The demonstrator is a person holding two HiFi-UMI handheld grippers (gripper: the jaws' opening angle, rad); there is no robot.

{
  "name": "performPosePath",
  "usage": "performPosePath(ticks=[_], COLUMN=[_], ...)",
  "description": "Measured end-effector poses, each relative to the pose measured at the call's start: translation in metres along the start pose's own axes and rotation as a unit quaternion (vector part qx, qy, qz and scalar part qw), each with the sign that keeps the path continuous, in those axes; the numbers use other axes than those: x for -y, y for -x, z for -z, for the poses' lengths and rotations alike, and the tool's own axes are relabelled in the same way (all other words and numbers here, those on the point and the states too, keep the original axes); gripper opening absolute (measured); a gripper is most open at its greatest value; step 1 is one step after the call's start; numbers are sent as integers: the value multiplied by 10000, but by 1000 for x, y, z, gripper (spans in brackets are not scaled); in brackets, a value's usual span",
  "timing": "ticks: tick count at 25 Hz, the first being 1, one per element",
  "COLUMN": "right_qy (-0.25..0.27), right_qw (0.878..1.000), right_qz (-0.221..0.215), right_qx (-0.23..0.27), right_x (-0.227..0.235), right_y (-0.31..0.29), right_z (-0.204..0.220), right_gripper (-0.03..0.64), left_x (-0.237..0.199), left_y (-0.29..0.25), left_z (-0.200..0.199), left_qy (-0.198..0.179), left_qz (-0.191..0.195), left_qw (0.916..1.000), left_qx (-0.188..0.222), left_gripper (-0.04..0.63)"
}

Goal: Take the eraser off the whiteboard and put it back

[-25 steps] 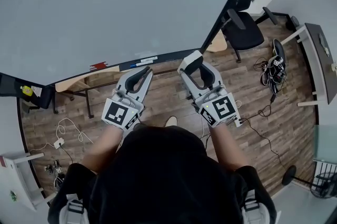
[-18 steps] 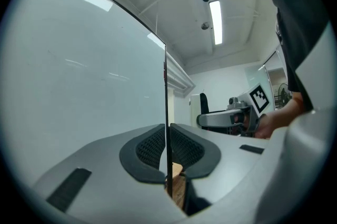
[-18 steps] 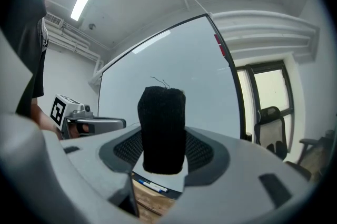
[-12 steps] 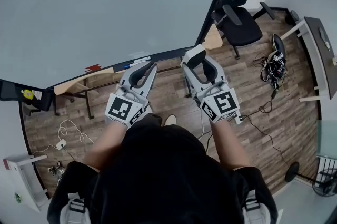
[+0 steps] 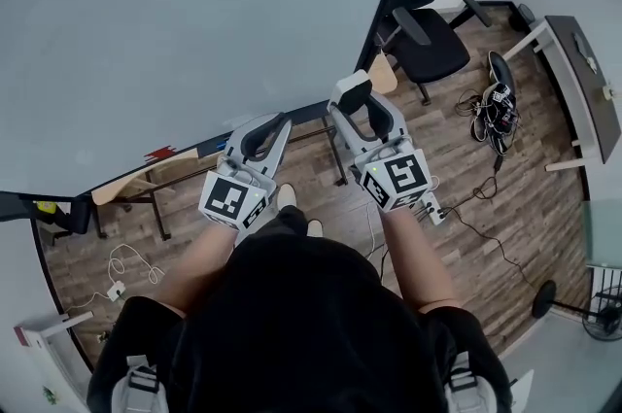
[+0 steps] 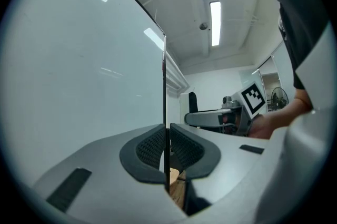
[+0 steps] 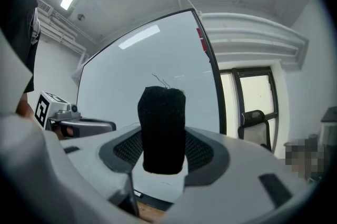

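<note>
The whiteboard fills the upper left of the head view, and both grippers are held level in front of it. My right gripper is shut on the eraser, a block with black felt facing the camera that stands upright between the pads. In the right gripper view the board lies straight ahead behind the eraser. My left gripper is shut with nothing in it; its pads meet in front of the board's right edge.
The board's tray ledge carries markers and a red item. A black office chair stands beyond the board's right edge. A desk, shoes and cables are at the right. More cables lie on the wooden floor at left.
Both grippers have moved together to the right along the board, toward its right edge. The eraser stays in the right grip. The left gripper stays shut.
</note>
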State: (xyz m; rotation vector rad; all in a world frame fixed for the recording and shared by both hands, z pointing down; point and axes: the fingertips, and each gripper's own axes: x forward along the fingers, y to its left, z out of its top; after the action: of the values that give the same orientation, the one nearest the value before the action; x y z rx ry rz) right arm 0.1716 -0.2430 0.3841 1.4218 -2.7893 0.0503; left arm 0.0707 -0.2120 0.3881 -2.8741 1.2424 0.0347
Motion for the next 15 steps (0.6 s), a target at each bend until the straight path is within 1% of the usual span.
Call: performPosePath(ticks=[10,15], right_qy=[-134,-164], right_qw=[9992,9987], right_qz=[353,430], right_qx=[-139,-219], right_x=[46,57], right_y=[-52,-70], right_z=[14,25], right_gripper=[222,222], left_x=[-21,-32], left_y=[-50,-63], left_z=[18,26], left_qy=[52,110], left_qz=[347,432], left_qw=[9993,9989], left_qx=[-113,-154], left_gripper=[21,20])
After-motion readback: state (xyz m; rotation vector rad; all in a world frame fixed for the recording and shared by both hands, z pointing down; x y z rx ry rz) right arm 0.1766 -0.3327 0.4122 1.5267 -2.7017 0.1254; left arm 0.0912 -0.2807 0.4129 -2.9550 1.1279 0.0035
